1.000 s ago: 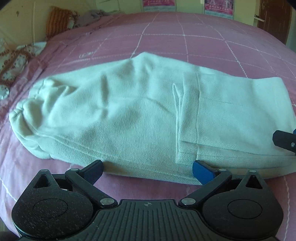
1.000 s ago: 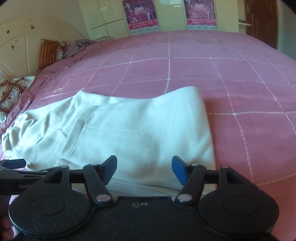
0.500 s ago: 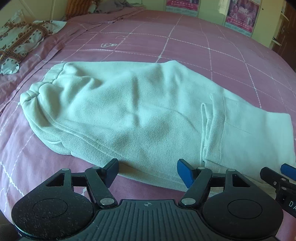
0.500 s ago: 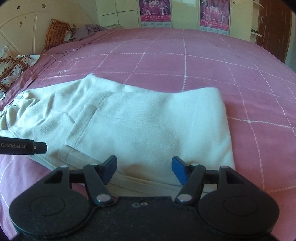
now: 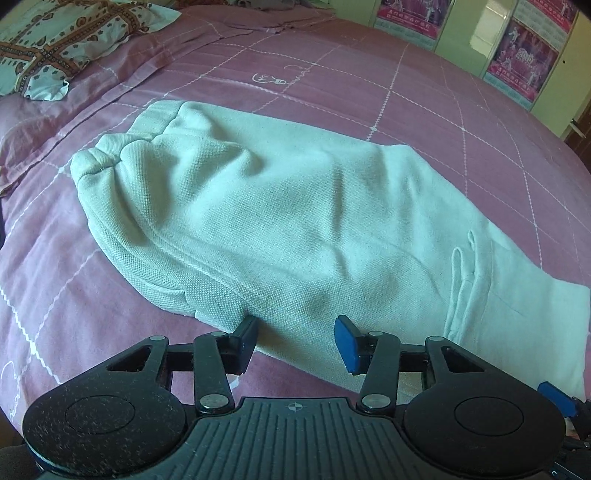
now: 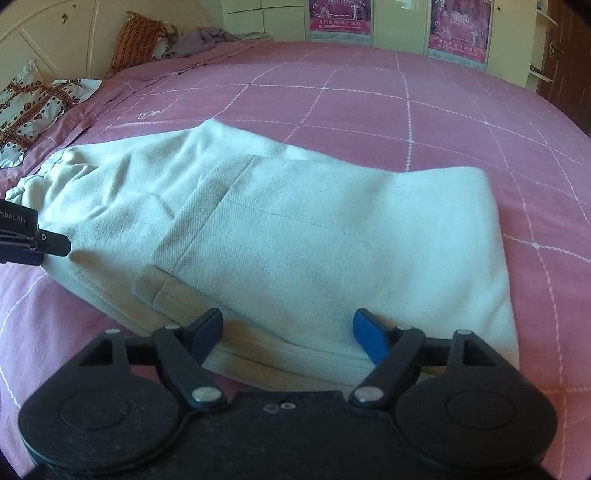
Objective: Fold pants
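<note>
Pale cream pants [image 5: 280, 206] lie folded on the pink bed, waistband at the left, the legs folded over at the right; they also show in the right wrist view [image 6: 295, 236]. My left gripper [image 5: 295, 345] is open and empty at the near edge of the pants by the waist half. My right gripper [image 6: 288, 336] is open and empty at the near edge of the folded leg part. A left finger shows at the left edge of the right wrist view [image 6: 51, 243].
The pink checked bedspread [image 6: 406, 96] spreads far beyond the pants. A patterned cloth [image 5: 55, 48] and an orange pillow [image 6: 136, 40] lie at the head end. Cupboards with posters [image 6: 458, 26] stand behind the bed.
My left gripper has moved left along the near edge toward the waistband and its jaws have narrowed a little. My right gripper has come slightly closer to the pants.
</note>
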The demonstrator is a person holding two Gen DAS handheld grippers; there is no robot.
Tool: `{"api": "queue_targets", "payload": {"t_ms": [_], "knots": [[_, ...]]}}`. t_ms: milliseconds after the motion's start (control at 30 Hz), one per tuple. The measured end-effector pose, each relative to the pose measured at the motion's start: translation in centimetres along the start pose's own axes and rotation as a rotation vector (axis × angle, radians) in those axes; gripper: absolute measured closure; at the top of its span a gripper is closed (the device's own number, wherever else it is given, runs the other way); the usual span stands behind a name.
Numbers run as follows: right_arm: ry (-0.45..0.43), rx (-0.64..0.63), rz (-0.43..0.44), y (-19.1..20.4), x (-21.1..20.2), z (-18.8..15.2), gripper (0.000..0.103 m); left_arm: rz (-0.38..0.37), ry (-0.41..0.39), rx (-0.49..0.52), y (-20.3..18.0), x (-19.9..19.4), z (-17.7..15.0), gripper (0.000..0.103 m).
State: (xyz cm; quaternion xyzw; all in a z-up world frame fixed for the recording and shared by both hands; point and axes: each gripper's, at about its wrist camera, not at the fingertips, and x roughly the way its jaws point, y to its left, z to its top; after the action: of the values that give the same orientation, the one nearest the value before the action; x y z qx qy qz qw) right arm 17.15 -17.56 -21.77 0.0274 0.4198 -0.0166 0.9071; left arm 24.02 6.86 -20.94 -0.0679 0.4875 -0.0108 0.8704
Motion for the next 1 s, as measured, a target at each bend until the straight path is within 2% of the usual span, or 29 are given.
{"api": "queue_targets", "payload": {"t_ms": [367, 533, 567, 600, 667, 833, 1000], "knots": [[-0.009, -0.007, 0.005, 0.1, -0.1, -0.3, 0.02, 0.008, 0.007, 0.034, -0.1, 0.0, -0.6, 0.055], [-0.005, -0.005, 0.014, 0.3, -0.9, 0.2, 0.02, 0.025, -0.047, 0.025, 1.1, -1.8, -0.3, 0.053], [-0.011, 0.01, 0.024, 0.1, -1.1, 0.3, 0.021, 0.03, -0.054, 0.002, 2.0, -2.1, 0.1, 0.047], [-0.016, 0.026, 0.027, 0.0, -1.2, 0.5, 0.021, 0.03, -0.058, -0.026, 2.8, -2.2, 0.4, 0.034], [-0.021, 0.057, 0.036, -0.3, -1.3, 0.9, 0.021, 0.029, -0.064, -0.106, 5.1, -2.3, 0.9, 0.022], [-0.01, 0.056, 0.052, 0.4, -0.8, 0.8, 0.021, 0.003, -0.017, -0.291, 10.5, -0.7, 1.4, 0.022], [-0.005, 0.034, 0.053, 1.3, -0.5, 0.9, 0.019, -0.141, 0.027, -0.475, 14.0, 2.0, 0.4, 0.022]]}}
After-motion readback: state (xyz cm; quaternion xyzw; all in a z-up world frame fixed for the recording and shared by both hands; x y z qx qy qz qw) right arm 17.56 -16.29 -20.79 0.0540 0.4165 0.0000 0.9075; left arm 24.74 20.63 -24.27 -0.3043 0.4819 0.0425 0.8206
